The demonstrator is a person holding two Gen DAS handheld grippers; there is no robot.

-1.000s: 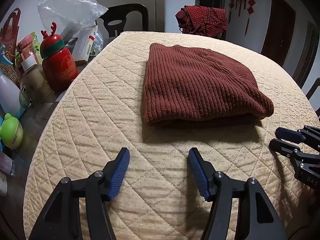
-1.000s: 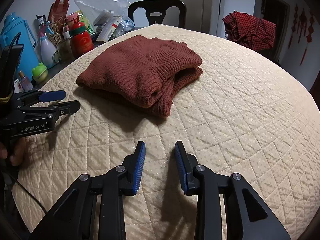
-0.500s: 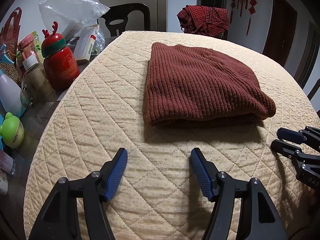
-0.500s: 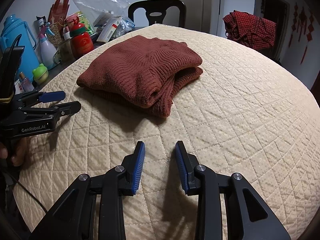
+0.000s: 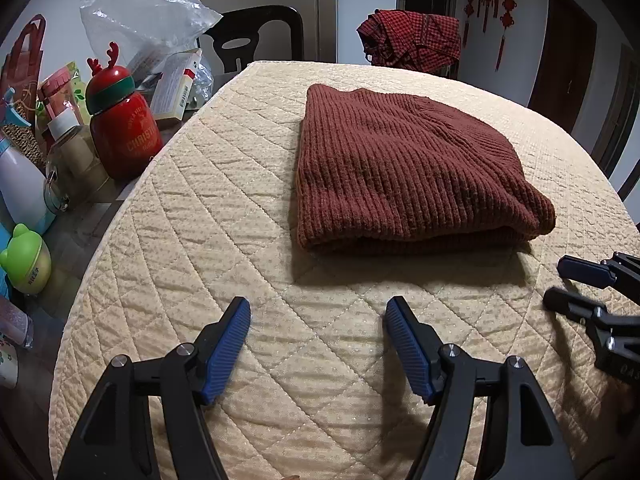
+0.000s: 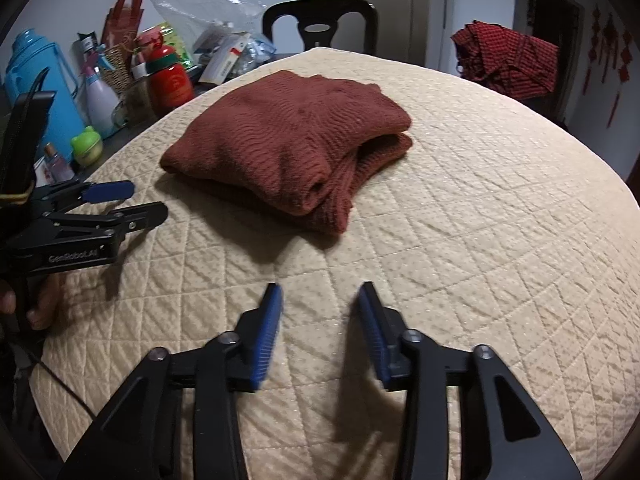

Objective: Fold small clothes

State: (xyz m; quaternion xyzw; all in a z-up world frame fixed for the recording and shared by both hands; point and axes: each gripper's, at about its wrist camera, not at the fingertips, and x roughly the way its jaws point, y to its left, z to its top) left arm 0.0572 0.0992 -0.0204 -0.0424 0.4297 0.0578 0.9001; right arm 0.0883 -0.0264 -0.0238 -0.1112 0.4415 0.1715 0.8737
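- Resting folded into a compact stack, the brown knit sweater [image 5: 408, 168] lies on the quilted surface [image 5: 192, 216], so the folding step looks finished.
- The left tongs [image 5: 318, 322] hover near the sweater's closest edge, jaws opening, nothing between them.
- The right tongs [image 6: 320, 304] sit off the sweater's open-layered corner, also opening and empty.
- Next likely calls for setting the stack aside or fetching another garment; the red checked cloth [image 6: 508, 60] hangs well beyond the sweater.

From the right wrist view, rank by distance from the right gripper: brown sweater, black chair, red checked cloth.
From the right gripper, jaws opening and empty:
1. Brown sweater, folded on the quilt just ahead, slightly left.
2. Black chair, behind the table's far edge.
3. Red checked cloth, far right; roughly level with the chair, too close to call.
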